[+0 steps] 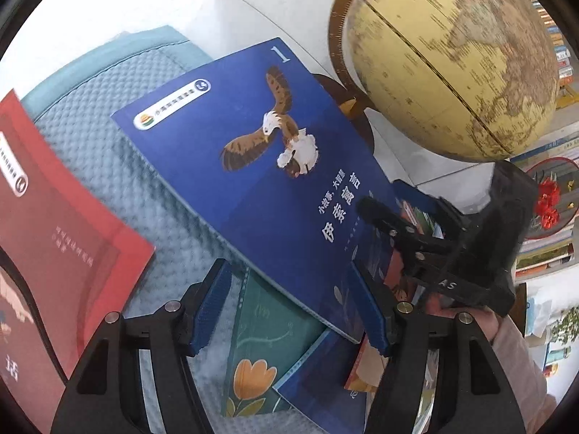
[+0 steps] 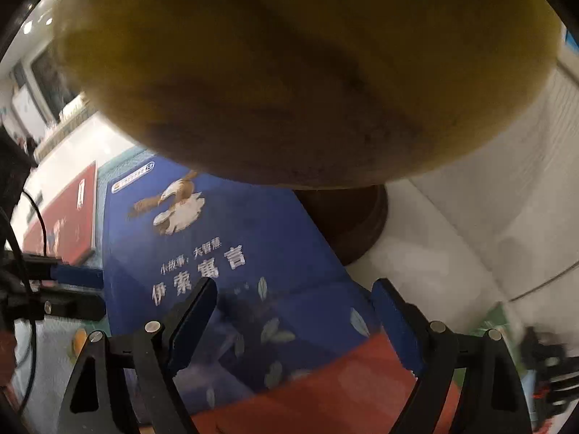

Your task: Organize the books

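A blue book with an eagle on its cover (image 1: 260,166) lies slanted on top of a loose pile on a quilted blue-grey mat (image 1: 119,166). Under it show a green book with an orange tulip (image 1: 260,354), another blue book (image 1: 318,379) and an orange one (image 1: 362,372). A red book (image 1: 54,238) lies apart at the left. My left gripper (image 1: 291,307) is open over the eagle book's near corner, its pads clear of it. My right gripper (image 2: 293,311) hangs wide open above the same blue book (image 2: 224,238); it also shows in the left wrist view as the right gripper (image 1: 387,195).
A large yellow globe (image 1: 452,61) on a dark wooden base (image 2: 347,220) stands right beside the pile and fills the top of the right wrist view. Shelved books (image 1: 557,54) line the right edge. The white tabletop (image 1: 275,3) stretches beyond the mat.
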A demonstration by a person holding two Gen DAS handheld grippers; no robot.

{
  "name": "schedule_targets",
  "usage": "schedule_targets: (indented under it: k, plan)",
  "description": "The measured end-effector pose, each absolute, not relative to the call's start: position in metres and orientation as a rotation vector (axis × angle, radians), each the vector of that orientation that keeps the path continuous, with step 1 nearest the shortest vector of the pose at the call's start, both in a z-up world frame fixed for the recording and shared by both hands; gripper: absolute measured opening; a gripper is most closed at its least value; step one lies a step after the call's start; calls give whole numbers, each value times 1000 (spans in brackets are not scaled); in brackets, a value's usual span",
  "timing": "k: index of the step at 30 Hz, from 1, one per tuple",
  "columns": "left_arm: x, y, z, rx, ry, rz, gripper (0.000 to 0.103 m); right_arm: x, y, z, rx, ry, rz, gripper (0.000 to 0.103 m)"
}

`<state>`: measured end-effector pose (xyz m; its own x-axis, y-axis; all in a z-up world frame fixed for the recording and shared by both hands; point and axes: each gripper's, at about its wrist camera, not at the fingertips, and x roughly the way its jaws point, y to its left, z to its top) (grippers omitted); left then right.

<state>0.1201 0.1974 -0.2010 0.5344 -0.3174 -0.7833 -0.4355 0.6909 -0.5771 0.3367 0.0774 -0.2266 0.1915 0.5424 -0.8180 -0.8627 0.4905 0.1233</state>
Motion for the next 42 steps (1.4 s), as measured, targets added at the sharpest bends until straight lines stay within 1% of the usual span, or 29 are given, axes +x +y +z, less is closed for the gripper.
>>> schedule_targets:
  k: [1, 5, 6, 7, 8, 10, 13, 14, 17, 19, 21, 24, 28, 30, 33, 35, 36, 37, 38, 39, 40, 42]
  plan:
    - [123, 197, -201, -842, 1040, 68, 62, 338, 77, -229, -404, 948, 1031, 87]
    - [135, 193, -200, -805, 1067, 52, 61, 337, 78, -236, -397, 1030, 1095, 87]
    - [136, 193, -200, -797, 1069, 46, 59, 334, 77, -236, -388, 1034, 1113, 87]
    - [136, 191, -199, -778, 1078, 36, 55, 330, 74, -237, -371, 1043, 1132, 88]
    - [135, 191, -198, -764, 1087, 26, 54, 327, 71, -237, -341, 1061, 1156, 87]
    - [131, 187, -197, -736, 1110, 4, 45, 317, 67, -239, -283, 1118, 1204, 87]
    - [123, 181, -195, -666, 1155, -10, 38, 291, 64, -241, -263, 1131, 1234, 85]
    - [121, 180, -195, -654, 1161, -10, 38, 284, 63, -239, -241, 1131, 1246, 83]
    - [115, 180, -192, -649, 1181, -16, 32, 266, 62, -240, -197, 1151, 1252, 82]
    - [109, 188, -193, -683, 1196, 9, 32, 264, 61, -241, -212, 1131, 1211, 78]
    - [100, 199, -197, -726, 1208, 38, 32, 265, 62, -243, -223, 1104, 1144, 78]
    - [101, 212, -200, -764, 1215, 76, 33, 277, 77, -243, -144, 1118, 1077, 78]
    - [112, 216, -188, -652, 1270, 114, 33, 277, 97, -250, -100, 1107, 984, 78]
    - [111, 221, -179, -618, 1288, 105, 36, 281, 102, -253, -44, 1128, 971, 78]
    - [105, 252, -166, -628, 1228, 126, 44, 283, 114, -257, -23, 1130, 963, 78]
    - [109, 274, -170, -646, 1217, 174, 44, 280, 117, -258, -21, 1121, 952, 78]
    - [113, 285, -176, -673, 1216, 193, 48, 276, 121, -255, -14, 1119, 945, 78]
    - [116, 297, -186, -725, 1216, 199, 49, 276, 125, -257, 1, 1118, 937, 78]
    - [121, 301, -194, -763, 1217, 187, 49, 276, 128, -255, 12, 1117, 931, 78]
    - [124, 304, -194, -784, 1166, 164, 51, 278, 128, -251, 21, 1117, 927, 78]
    - [130, 302, -193, -787, 1158, 148, 52, 279, 132, -251, 30, 1120, 928, 78]
    - [138, 299, -194, -759, 1179, 139, 52, 277, 138, -248, 32, 1139, 936, 78]
